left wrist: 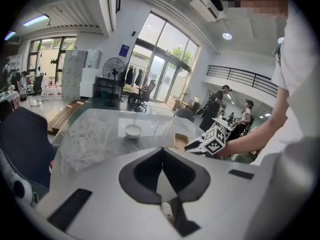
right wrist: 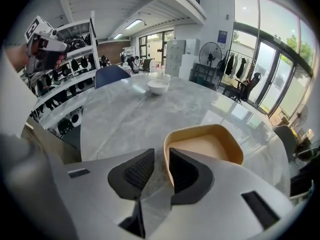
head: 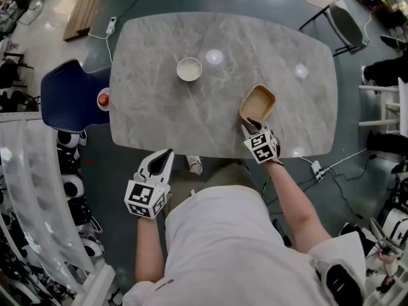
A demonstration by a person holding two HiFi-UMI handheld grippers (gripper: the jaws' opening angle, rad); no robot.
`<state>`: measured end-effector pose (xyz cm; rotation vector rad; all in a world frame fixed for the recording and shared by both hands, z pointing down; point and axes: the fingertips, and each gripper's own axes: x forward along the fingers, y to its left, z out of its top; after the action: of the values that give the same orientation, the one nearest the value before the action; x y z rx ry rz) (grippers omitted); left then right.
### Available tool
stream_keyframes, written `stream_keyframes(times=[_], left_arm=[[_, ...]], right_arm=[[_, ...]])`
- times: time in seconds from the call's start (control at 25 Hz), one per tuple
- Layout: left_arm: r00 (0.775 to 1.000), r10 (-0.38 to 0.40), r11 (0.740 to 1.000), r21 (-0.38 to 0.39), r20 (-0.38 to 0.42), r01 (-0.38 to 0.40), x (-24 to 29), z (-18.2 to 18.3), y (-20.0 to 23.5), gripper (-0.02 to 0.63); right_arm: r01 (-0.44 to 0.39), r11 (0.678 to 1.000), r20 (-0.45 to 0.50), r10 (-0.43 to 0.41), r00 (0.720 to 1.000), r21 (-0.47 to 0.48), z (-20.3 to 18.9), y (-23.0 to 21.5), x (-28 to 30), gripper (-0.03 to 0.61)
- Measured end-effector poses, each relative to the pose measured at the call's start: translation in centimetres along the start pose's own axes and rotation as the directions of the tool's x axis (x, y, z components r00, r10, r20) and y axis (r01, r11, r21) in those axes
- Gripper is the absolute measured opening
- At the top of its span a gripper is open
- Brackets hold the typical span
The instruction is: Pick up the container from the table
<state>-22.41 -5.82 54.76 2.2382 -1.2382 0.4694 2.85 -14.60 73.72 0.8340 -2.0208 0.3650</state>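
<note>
A tan, rounded-square container stands empty near the front right edge of the grey marble table. My right gripper is at its near rim. It is open, one jaw inside the container and the other outside, with a narrow gap still showing beside the rim. My left gripper hangs below the table's front edge, shut and empty. The left gripper view also catches the container from afar.
A small white bowl sits at the table's middle back. A blue chair stands at the left end, with a red object beside the table edge. Another chair is at the far right corner. Shelving lines the left.
</note>
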Motion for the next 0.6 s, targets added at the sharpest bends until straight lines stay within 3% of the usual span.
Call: stream_keyframes(times=[0.44,0.6], left_arm=[[0.995,0.098,0.992,-0.075,-0.009,-0.098,-1.6,-2.5,0.2,0.003],[0.993,0.113,0.991,-0.075,-0.013,-0.114,-1.5,-2.7,0.3,0.003]], right_arm=[[-0.041,0.997,-0.077,0.036,0.996,-0.067,-0.7,-0.3,3.2,0.089],[-0.033,0.997,-0.083,0.027,0.996,-0.069,-0.7,-0.8,3.9,0.044]])
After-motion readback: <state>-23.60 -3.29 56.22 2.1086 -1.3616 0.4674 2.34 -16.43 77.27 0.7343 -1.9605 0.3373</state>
